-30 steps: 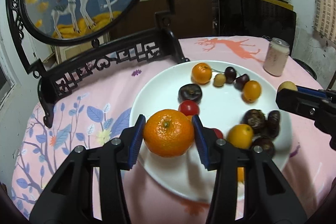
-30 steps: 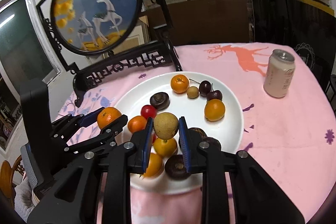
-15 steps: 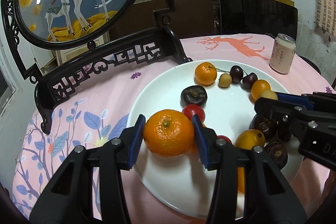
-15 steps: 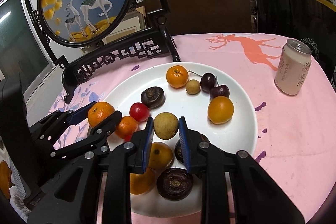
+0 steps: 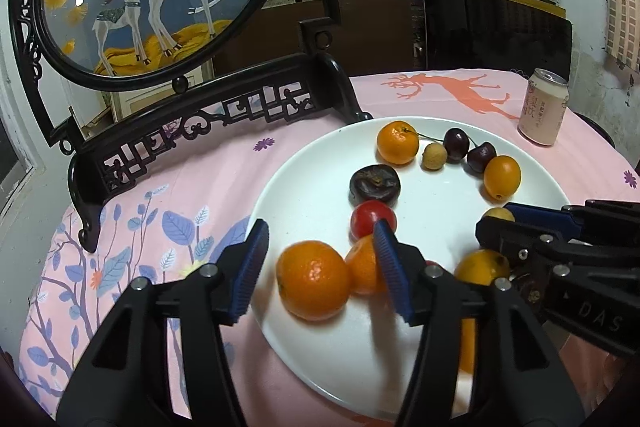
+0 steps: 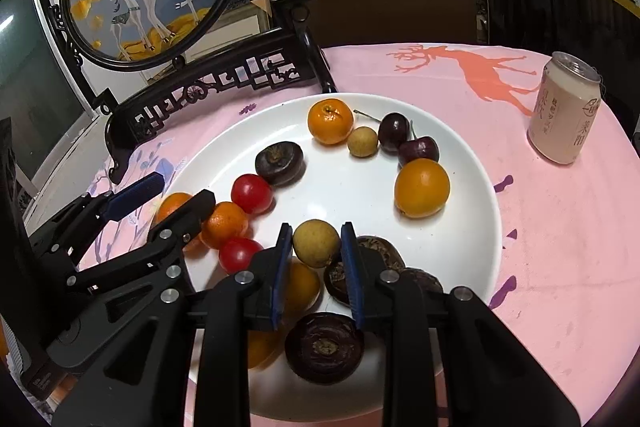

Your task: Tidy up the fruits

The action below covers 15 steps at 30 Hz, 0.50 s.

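Left wrist view: the left gripper point(image 5: 320, 267) has just been spreading, its blue pads clear of the large orange mandarin point(image 5: 314, 281) resting between them at the near rim of the round white plate point(image 5: 432, 195). The right gripper point(image 6: 316, 259) is clamped on a tan round longan point(image 6: 316, 242) above the plate. Two red cherry tomatoes, two dark cherries and four brown water chestnuts show; fruit under the right gripper is partly hidden.
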{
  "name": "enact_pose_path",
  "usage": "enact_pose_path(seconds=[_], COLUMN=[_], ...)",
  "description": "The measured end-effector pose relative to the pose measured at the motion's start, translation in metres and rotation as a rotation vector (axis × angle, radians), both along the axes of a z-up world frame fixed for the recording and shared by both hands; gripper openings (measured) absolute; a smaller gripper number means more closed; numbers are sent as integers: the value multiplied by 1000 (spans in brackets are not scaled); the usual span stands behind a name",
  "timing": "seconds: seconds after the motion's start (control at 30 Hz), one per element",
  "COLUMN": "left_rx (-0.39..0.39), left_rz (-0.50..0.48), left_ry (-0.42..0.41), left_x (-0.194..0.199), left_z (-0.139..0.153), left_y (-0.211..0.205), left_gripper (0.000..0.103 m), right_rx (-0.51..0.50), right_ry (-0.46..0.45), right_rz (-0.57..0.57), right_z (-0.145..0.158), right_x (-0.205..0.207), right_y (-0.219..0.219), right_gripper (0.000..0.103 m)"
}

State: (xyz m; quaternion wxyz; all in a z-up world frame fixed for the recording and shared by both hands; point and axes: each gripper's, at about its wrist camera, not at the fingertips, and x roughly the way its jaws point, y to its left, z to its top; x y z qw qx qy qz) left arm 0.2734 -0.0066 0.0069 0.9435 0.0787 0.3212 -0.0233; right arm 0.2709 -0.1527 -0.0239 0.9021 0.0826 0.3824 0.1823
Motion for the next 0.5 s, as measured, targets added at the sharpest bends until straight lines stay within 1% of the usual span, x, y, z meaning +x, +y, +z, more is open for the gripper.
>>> enact_pose_path(seconds=[0.07,0.1,0.13,0.17,0.2,0.27,0.3,0.33,0.37,0.4,0.43,0.47,0.5], left_rx=[-3,-1,9,20,18,-31,-60,-71,-78,-80,-74,-59,-40], left_rz=[1,3,19,41,56,50,52,54,50,33,22,15,21], left_ry=[-1,-4,-14,-26,-31,-4,14,23,32,39,43,45,42], left_x=[0,0,0,0,1,4,6,6,5,3,0,-3,-8], left_z=[0,0,-1,-2,-2,-2,-1,-1,0,0,1,2,3], left_y=[0,0,0,1,4,11,15,17,18,17,16,14,11], left_gripper=[58,60,71,83,86,87,88,93,95,95,95,96,98], right_rx=[-5,-8,-11,-11,-11,8,12,12,12,12,12,11,9], right_ry=[-2,-4,-6,-7,-9,-21,-27,-33,-39,-44,-47,-49,-53], right_rz=[-1,-2,1,6,-1,-11,-23,-35,-45,-56,-67,-78,-89], right_z=[0,0,0,0,1,5,8,10,12,15,18,20,23], right_x=[0,0,0,-1,-1,-3,-5,-8,-10,-14,-16,-19,-23], right_y=[1,1,2,3,2,-1,-4,-6,-9,-11,-13,-15,-16], right_gripper=[27,27,28,32,35,54,59,65,68,70,74,80,82])
